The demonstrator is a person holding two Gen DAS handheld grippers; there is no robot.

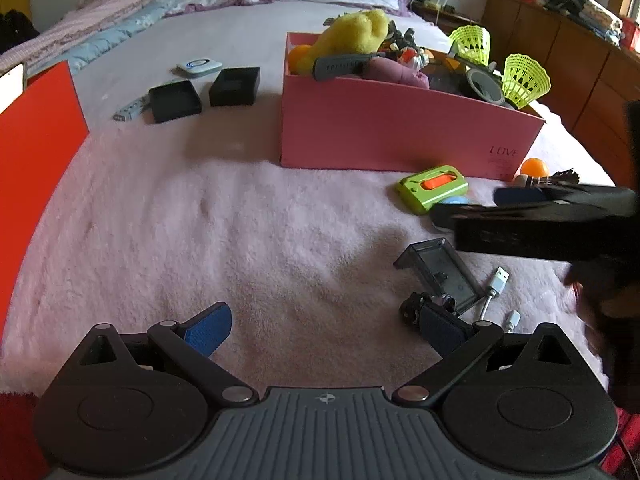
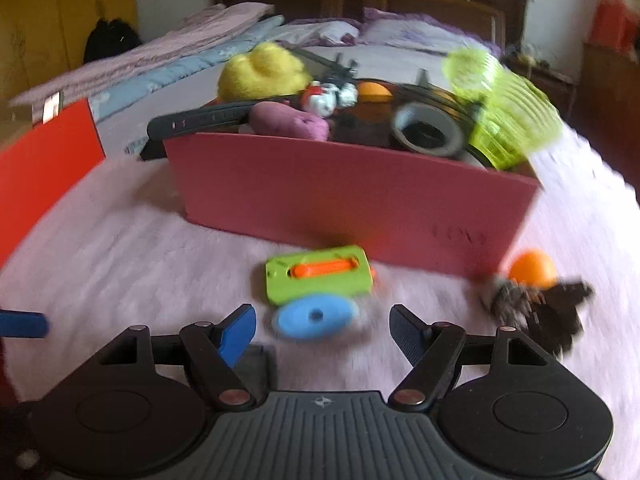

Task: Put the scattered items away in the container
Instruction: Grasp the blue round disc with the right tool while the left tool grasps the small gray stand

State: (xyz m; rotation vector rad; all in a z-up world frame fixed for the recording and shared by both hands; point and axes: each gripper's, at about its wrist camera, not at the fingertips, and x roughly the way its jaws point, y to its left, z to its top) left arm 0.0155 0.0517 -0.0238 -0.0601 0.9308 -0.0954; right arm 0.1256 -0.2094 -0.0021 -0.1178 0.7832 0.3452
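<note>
Blanket (image 1: 240,240) open leftward; pink box (image 1: 380,128) blocks ahead.

Case (image 2: 318,274) and disc (image 2: 316,316) before box (image 2: 340,196)

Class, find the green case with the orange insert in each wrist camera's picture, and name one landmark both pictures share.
Left wrist view: the green case lies right of centre, on the blanket before the pink box.
Right wrist view: it lies at centre, just beyond the open right gripper.
Shared landmark: the pink box.
</note>
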